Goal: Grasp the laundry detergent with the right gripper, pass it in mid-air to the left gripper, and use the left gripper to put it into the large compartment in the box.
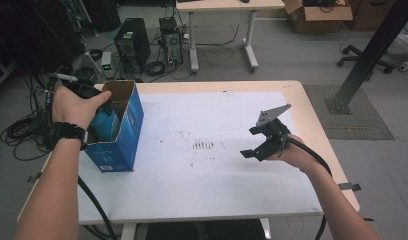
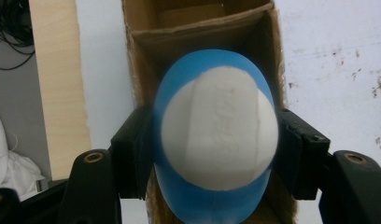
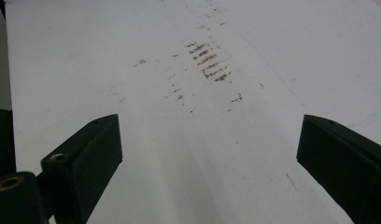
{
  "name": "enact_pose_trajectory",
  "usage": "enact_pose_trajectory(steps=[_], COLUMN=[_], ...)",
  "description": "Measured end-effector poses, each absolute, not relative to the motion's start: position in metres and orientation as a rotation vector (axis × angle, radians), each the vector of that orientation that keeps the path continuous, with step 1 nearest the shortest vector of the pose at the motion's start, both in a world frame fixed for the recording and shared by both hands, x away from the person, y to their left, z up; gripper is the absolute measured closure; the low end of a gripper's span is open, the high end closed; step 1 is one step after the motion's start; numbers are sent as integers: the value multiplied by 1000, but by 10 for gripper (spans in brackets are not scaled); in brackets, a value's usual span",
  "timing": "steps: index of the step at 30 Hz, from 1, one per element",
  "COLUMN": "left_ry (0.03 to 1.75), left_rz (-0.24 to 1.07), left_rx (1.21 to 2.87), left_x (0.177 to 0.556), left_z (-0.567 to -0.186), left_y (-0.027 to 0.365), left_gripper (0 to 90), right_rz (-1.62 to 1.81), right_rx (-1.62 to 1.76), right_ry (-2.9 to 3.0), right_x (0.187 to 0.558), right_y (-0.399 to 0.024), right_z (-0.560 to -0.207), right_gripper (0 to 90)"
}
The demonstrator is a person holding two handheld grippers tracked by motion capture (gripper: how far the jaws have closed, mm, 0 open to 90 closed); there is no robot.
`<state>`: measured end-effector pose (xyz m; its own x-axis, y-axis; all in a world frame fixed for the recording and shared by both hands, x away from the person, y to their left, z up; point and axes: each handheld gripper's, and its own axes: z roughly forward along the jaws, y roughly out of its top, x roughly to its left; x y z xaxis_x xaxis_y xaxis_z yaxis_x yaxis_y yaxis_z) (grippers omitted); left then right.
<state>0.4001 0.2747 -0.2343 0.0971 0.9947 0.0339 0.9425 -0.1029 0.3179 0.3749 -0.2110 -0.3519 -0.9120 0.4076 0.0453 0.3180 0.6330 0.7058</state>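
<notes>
Blue-white object [image 2: 215, 140] clamped in left gripper [image 2: 216, 154] over box [image 1: 123, 131], perhaps a bottle, right gripper [image 3: 212, 154] agape.

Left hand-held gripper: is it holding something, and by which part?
Yes. The left hand-held gripper clamps a blue and white rounded object by its two opposite sides, over the open blue box.

Left tool [image 2: 215, 154] clamped, right tool [image 3: 209, 158] wide apart.

Black two-jaw tools [image 1: 264, 142] trail black cables; a black wristwatch [image 1: 68, 132] is worn.
</notes>
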Motion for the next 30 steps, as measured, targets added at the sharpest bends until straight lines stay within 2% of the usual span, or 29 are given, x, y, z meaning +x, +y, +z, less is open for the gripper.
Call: enact_pose_trajectory(steps=[30], left_ry=[1974], left_rz=[350], left_rx=[2197], left_x=[400], left_z=[-274], left_y=[271], left_gripper=[379], right_rz=[1139], right_rx=[605], right_ry=[2738], right_x=[371], right_y=[-213], right_z=[-353], right_gripper=[65])
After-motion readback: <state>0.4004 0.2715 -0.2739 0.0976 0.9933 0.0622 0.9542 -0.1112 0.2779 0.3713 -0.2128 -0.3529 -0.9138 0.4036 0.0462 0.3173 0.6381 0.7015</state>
